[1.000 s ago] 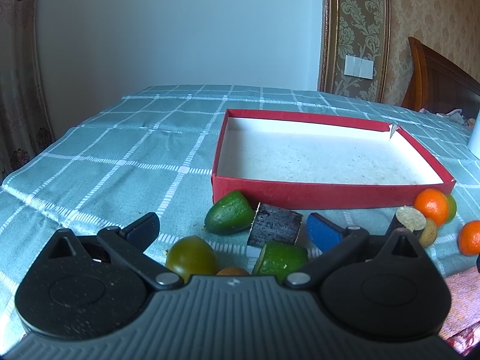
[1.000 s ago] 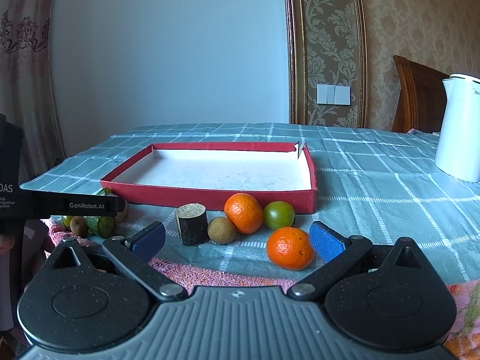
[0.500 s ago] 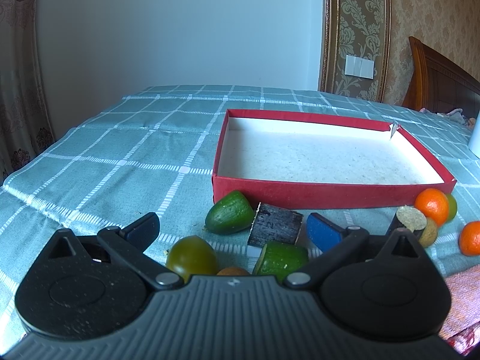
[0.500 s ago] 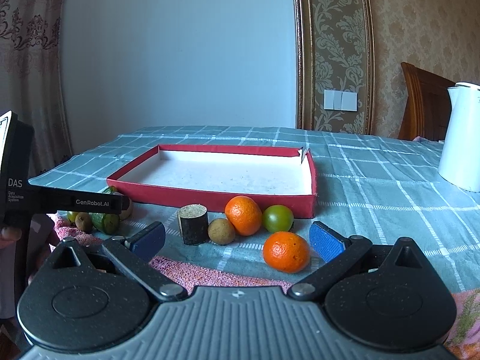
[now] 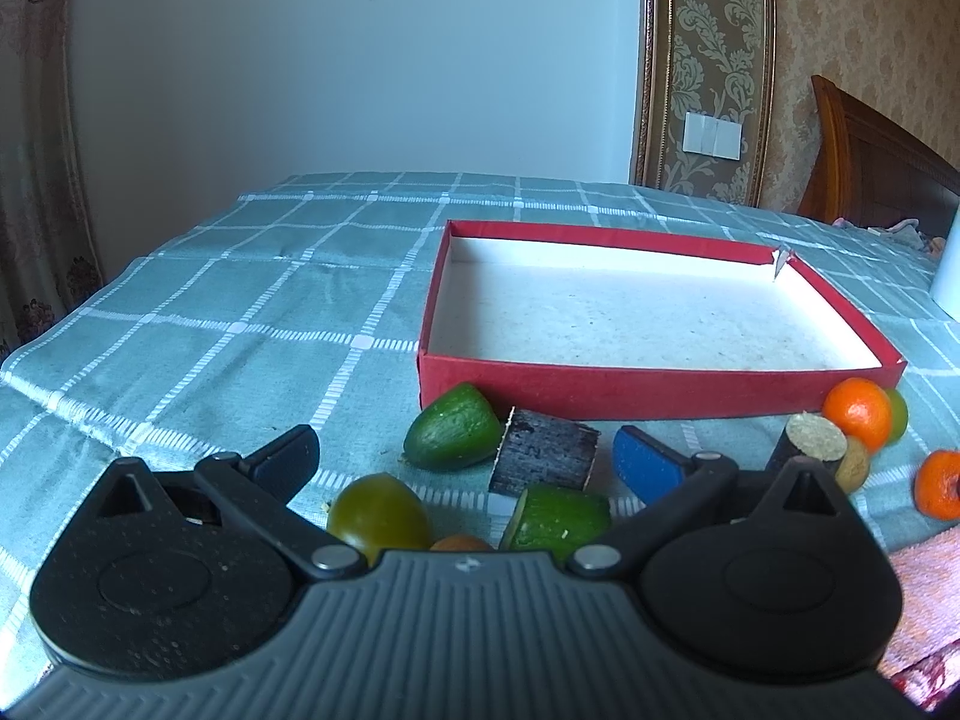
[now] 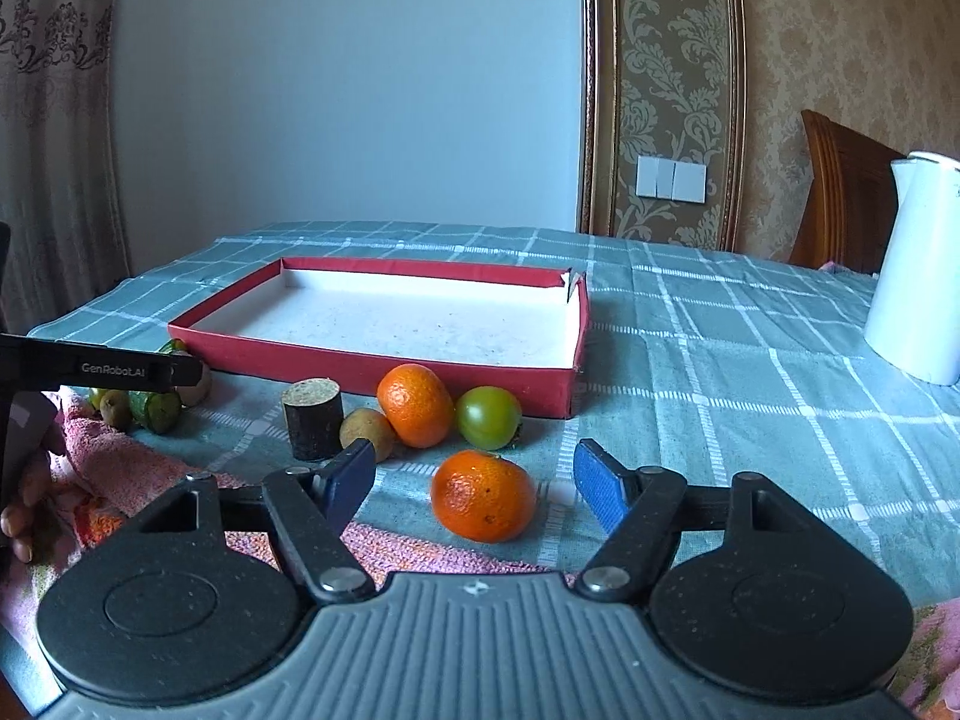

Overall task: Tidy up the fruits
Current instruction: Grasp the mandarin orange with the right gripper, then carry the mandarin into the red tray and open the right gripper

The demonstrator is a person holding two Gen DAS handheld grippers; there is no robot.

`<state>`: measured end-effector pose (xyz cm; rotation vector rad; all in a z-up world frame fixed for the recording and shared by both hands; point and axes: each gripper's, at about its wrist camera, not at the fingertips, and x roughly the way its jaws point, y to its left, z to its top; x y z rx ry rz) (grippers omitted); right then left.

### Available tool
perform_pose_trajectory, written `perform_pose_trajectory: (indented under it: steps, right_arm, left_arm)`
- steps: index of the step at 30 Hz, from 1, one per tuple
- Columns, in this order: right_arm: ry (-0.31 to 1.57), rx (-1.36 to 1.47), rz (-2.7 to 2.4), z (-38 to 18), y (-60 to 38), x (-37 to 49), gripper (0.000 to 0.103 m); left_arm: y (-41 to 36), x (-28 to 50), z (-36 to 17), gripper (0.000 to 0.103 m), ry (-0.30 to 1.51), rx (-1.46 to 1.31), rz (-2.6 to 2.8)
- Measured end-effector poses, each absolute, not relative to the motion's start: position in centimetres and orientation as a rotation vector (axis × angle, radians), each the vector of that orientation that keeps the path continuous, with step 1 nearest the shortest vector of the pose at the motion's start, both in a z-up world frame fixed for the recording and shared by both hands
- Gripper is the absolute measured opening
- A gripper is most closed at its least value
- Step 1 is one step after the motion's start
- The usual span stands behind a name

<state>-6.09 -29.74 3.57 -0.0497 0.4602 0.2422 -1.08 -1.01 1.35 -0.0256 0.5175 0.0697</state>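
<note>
A shallow red box (image 5: pixel 654 387) with a white floor lies empty on the checked cloth; it also shows in the right wrist view (image 6: pixel 384 369). My left gripper (image 5: pixel 468 459) is open above a green tomato (image 5: pixel 378 510), two green cut pieces (image 5: pixel 453 435) and a dark bark-like chunk (image 5: pixel 543 459). My right gripper (image 6: pixel 474 477) is open, its fingers either side of an orange (image 6: pixel 483 495). Behind it lie a second orange (image 6: pixel 415 405), a green tomato (image 6: pixel 488 417), a brown round fruit (image 6: pixel 367 429) and a dark cylinder (image 6: pixel 313 420).
A white kettle (image 6: pixel 918 276) stands at the right on the table. A pink towel (image 6: pixel 120 468) lies along the near edge. A wooden chair back (image 6: pixel 840 192) stands behind the table. The left gripper's body (image 6: pixel 102 366) shows at the left of the right wrist view.
My right gripper has moved forward and lower, so the near orange now sits between its fingers. The left gripper has barely moved.
</note>
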Motion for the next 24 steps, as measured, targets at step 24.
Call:
perform_pose_trajectory:
  steps: [24]
  right_arm:
    - [0.518,0.031,0.283,7.3,-29.7,4.5,0.041]
  left_arm:
    - [-0.9,-1.2,1.3,0.103,0.51,-0.047,0.072]
